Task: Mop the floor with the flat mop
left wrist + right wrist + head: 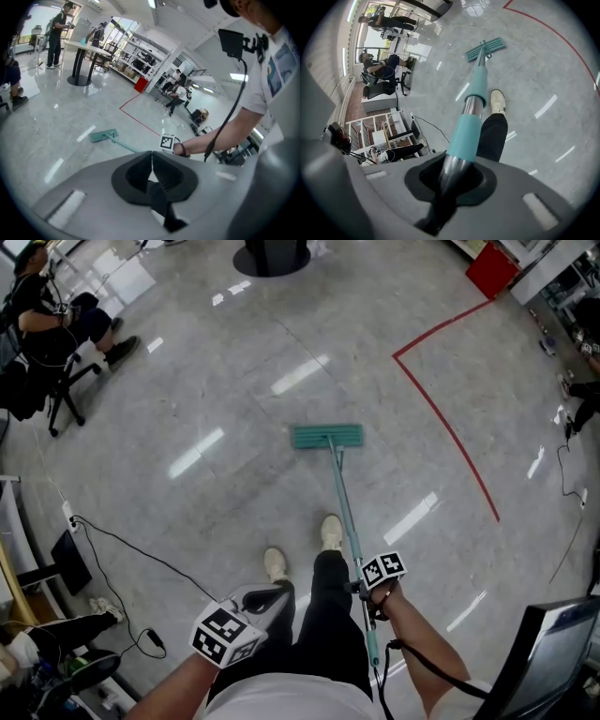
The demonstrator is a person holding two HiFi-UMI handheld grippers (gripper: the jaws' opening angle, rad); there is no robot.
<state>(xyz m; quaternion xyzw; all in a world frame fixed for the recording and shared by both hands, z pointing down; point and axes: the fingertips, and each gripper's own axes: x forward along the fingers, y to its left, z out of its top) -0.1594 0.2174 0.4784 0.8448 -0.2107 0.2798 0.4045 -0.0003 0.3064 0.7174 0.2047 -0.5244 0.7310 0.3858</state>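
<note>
On the glossy grey floor point(216, 362) ahead of the person's shoes point(332, 531), the flat mop point(339, 479) rests with its green mop head point(327, 436) lying flat on the tiles. From the mop head, the handle point(352, 531) slants back toward the person, passing just right of the forward shoe. The right gripper point(371, 594) holds this handle near its upper end; in the right gripper view its jaws are clamped on the metal tube point(452, 176), just behind a teal sleeve point(464, 140), with the mop head point(486, 49) far down the shaft. The left gripper point(270, 597) hangs behind and to the left of the mop head, well apart from the handle; in the left gripper view its jaws are pressed together with nothing between them. A red line point(450, 427) on the floor runs to the right of the mop head. Far to the left of the mop head, a seated person point(47, 324) occupies a chair, and a black cable point(131, 554) trails across the floor.
</note>
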